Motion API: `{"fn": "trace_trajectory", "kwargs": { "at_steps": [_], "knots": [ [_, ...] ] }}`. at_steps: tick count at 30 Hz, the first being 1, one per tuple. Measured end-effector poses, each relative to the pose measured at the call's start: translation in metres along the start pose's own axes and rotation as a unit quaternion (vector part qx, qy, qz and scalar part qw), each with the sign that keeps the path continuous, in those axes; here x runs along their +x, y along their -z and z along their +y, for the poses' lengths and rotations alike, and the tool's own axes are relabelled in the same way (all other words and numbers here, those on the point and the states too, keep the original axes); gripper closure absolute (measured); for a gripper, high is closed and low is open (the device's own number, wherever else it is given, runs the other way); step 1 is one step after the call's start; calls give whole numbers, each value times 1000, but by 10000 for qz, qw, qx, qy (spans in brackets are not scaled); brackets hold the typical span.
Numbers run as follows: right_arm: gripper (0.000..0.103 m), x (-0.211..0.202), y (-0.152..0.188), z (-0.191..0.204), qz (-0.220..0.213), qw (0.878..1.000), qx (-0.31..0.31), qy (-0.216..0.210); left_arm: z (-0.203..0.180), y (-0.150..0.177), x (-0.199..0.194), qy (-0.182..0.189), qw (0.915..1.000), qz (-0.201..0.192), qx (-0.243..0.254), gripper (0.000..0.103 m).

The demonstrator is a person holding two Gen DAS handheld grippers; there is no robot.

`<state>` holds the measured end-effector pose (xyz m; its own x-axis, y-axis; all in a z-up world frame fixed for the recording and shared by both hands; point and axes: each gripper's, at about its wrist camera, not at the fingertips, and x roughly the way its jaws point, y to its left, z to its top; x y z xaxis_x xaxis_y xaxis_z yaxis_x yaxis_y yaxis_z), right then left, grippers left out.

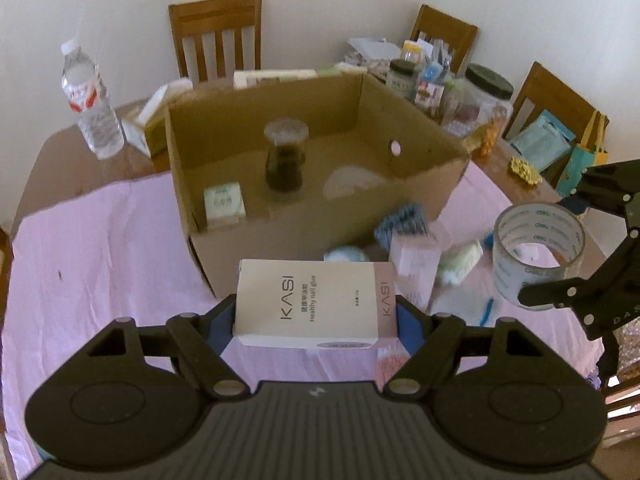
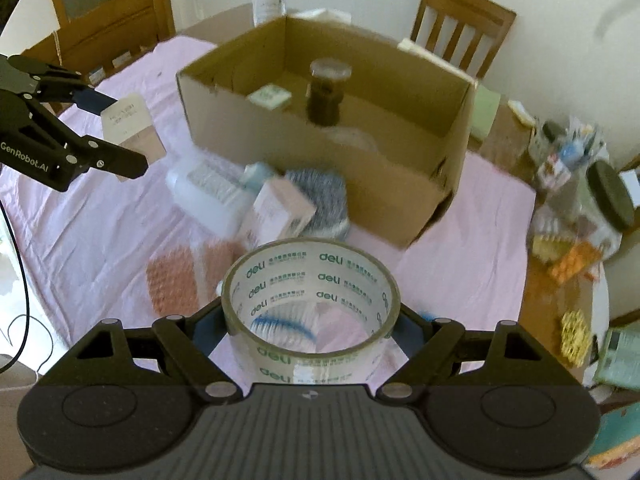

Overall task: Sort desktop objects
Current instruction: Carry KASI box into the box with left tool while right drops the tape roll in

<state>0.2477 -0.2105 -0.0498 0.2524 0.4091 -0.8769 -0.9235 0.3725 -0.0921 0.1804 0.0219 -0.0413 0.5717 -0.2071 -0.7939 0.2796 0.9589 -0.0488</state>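
Here the left gripper (image 1: 316,312) clamps a KASI box (image 1: 310,304), right gripper (image 2: 312,320) tape roll (image 2: 310,312)

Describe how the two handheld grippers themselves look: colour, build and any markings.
Both are matte black, with linked bars on silver pivot pins, round side discs and a ribbed body. The jaws carry blue pads. The left gripper reads "GenRobot.AI" in white; the right gripper shows partial white letters.

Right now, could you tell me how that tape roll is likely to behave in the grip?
The tape roll looks light, being a hollow ring. Its glossy clear sides may slip. Set down on its curved edge, it would probably roll.
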Motion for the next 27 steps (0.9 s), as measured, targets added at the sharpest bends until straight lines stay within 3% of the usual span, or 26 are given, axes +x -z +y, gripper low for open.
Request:
{"fn": "trace_trajectory", "kwargs": {
  "at_steps": [12,27],
  "knots": [
    [15,4,-61,-33,-477,9986,-158,180,14,-64,18,-52,9994,-318,77,24],
    [15,65,-125,-77,-341,9994,11,20,49,-106,77,-198,9997,40,-98,24]
  ]
}}
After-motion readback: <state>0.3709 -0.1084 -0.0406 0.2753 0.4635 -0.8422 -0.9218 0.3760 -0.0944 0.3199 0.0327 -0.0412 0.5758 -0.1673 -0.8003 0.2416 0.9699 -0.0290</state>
